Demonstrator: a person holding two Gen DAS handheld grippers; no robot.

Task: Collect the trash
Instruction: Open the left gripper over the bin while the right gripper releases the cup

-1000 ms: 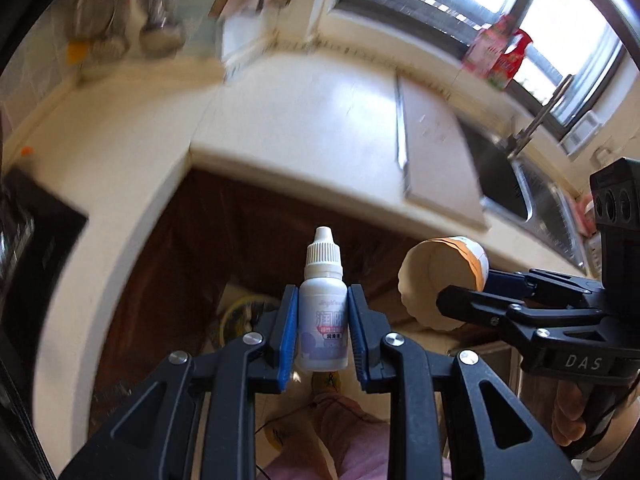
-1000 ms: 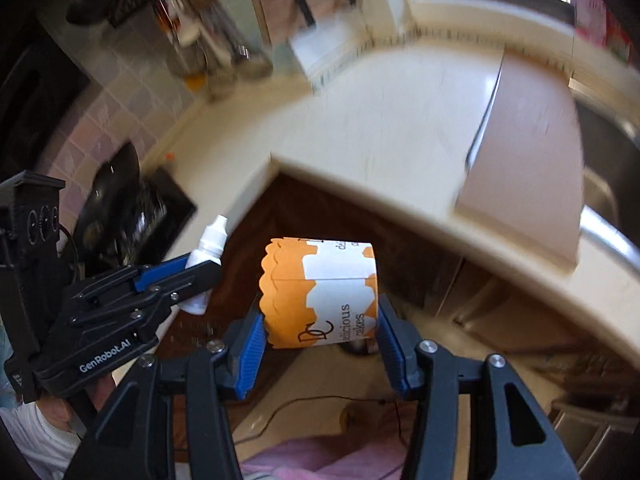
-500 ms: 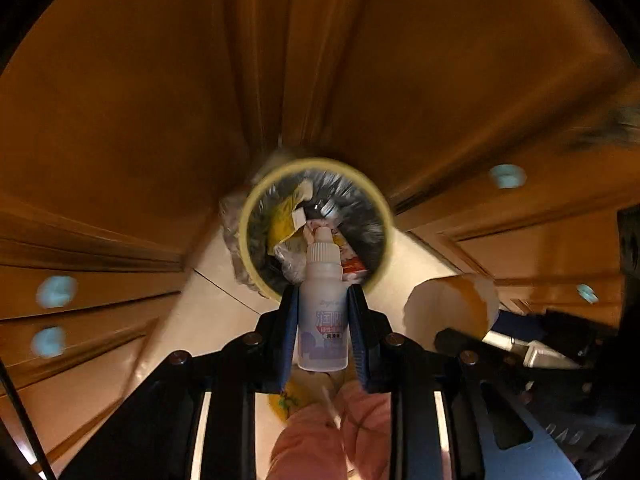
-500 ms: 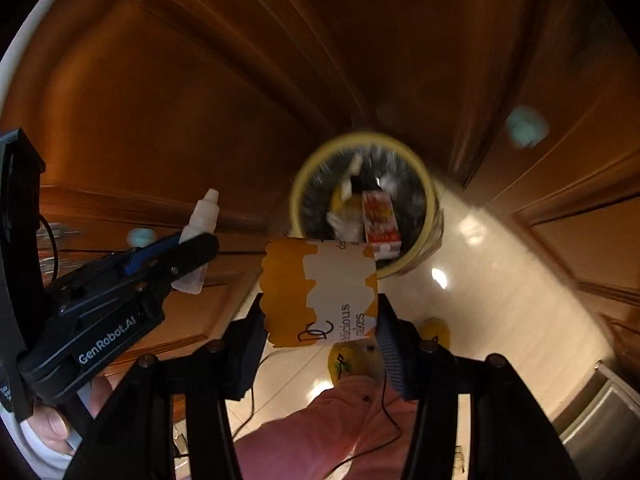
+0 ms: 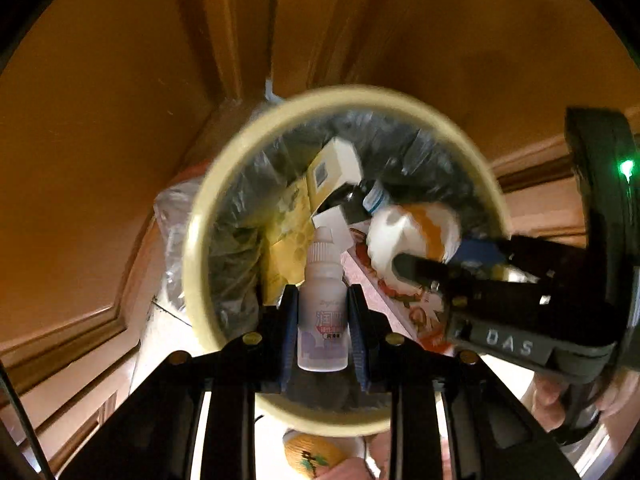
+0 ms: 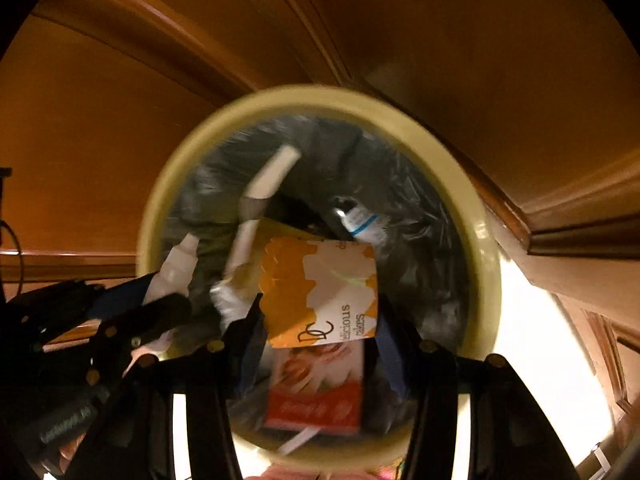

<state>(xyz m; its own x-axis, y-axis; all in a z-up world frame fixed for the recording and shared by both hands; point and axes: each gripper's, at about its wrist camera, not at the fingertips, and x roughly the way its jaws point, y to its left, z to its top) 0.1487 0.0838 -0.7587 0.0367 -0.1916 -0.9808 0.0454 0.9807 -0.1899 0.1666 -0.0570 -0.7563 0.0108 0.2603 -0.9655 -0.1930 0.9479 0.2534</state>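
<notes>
The left gripper [image 5: 322, 320] is clamping a small dropper bottle [image 5: 322, 304] and the right gripper [image 6: 320, 316] is clamping an orange-and-white paper cup [image 6: 320, 290], both hanging over the mouth of the yellow-rimmed bin [image 5: 192, 240]. The bottle is sitting above the bin's near edge, so letting go here could be bouncing it off the rim onto the floor. The two grippers are crowding each other above the bin and may knock. Blur is smearing the rubbish inside the bin; its depth is unreadable.
</notes>
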